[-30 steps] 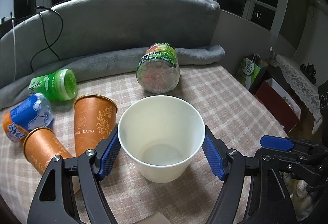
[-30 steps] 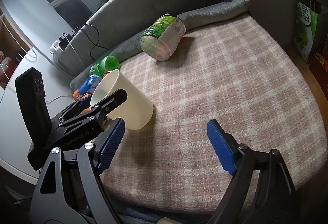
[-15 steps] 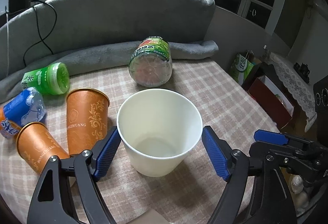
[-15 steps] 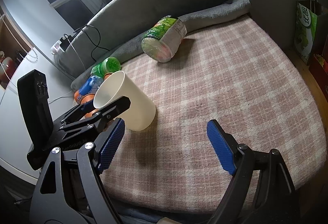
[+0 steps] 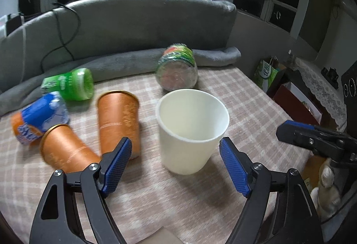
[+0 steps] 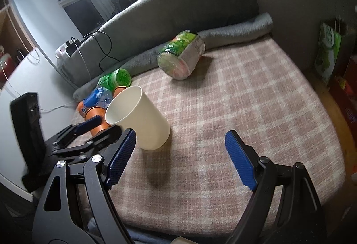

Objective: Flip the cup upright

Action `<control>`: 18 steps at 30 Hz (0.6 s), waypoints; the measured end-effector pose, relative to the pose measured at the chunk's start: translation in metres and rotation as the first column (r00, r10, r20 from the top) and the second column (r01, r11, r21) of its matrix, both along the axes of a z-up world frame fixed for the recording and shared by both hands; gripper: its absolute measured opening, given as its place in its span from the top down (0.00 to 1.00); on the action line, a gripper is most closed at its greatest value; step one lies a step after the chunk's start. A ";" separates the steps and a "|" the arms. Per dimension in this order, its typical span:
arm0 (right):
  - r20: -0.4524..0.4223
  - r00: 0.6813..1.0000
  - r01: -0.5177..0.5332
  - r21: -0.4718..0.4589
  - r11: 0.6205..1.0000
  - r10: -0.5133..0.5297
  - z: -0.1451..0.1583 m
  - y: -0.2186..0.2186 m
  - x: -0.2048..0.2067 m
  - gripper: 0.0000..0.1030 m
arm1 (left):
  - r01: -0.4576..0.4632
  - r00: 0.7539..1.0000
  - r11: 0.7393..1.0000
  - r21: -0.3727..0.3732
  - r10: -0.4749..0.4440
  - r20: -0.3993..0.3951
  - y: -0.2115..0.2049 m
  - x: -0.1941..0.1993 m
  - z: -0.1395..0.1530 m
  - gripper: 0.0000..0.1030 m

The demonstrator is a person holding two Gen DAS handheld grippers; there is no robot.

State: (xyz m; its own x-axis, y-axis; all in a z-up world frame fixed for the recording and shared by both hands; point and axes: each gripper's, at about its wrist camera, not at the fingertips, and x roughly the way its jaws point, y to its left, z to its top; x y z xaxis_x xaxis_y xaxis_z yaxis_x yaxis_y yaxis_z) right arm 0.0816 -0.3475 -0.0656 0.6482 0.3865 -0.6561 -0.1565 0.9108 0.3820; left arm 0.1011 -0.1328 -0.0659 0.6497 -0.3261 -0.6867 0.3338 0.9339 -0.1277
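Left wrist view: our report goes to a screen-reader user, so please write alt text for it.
A white cup stands upright on a checked cloth, just beyond the open blue-padded left tongs, which do not touch it. To its left lie two orange cups, a green bottle and a blue-labelled bottle; a jar lies behind.

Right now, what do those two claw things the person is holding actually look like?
Both look alike. The left gripper and the right gripper each have two black, angular plastic arms with triangular cut-outs and silver screws at the joints. Each finger ends in a flat blue pad with a fine knurled, grid-like texture. No cables, sleeves or readable markings show on them.
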 end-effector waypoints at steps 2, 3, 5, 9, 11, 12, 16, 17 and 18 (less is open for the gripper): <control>0.032 0.999 0.009 -0.040 0.999 -0.008 0.004 0.006 -0.003 0.18 | -0.023 0.999 1.000 -0.001 0.023 0.022 0.010 -0.008 0.007 0.22; 0.054 0.998 0.014 -0.067 0.998 -0.011 0.007 0.010 -0.005 0.18 | -0.035 0.999 0.999 -0.001 0.035 0.038 0.014 -0.013 0.011 0.22; 0.098 0.995 0.025 -0.113 0.993 -0.014 0.013 0.019 -0.008 0.18 | -0.067 0.995 0.998 -0.007 0.068 0.075 0.025 -0.021 0.019 0.22; 0.181 0.983 0.059 -0.188 0.980 -0.024 0.024 0.034 -0.016 0.17 | -0.134 0.979 0.991 -0.025 0.136 0.151 0.045 -0.035 0.036 0.22; 0.209 0.978 0.070 -0.211 0.975 -0.024 0.028 0.039 -0.019 0.16 | -0.176 0.961 0.984 -0.018 0.176 0.214 0.054 -0.044 0.047 0.22; 0.225 0.974 0.076 -0.220 0.973 -0.025 0.030 0.042 -0.020 0.13 | -0.190 0.954 0.982 -0.015 0.188 0.235 0.057 -0.048 0.050 0.22; 0.282 0.959 0.104 -0.239 0.965 -0.034 0.040 0.051 -0.025 0.10 | -0.238 0.926 0.971 -0.022 0.234 0.295 0.072 -0.060 0.064 0.21; 0.296 0.955 0.113 -0.243 0.964 -0.037 0.041 0.053 -0.026 0.10 | -0.250 0.920 0.968 -0.025 0.246 0.307 0.075 -0.063 0.067 0.21; 0.308 0.951 0.121 -0.245 0.962 -0.041 0.043 0.055 -0.027 0.10 | -0.258 0.915 0.966 -0.029 0.254 0.313 0.077 -0.065 0.069 0.21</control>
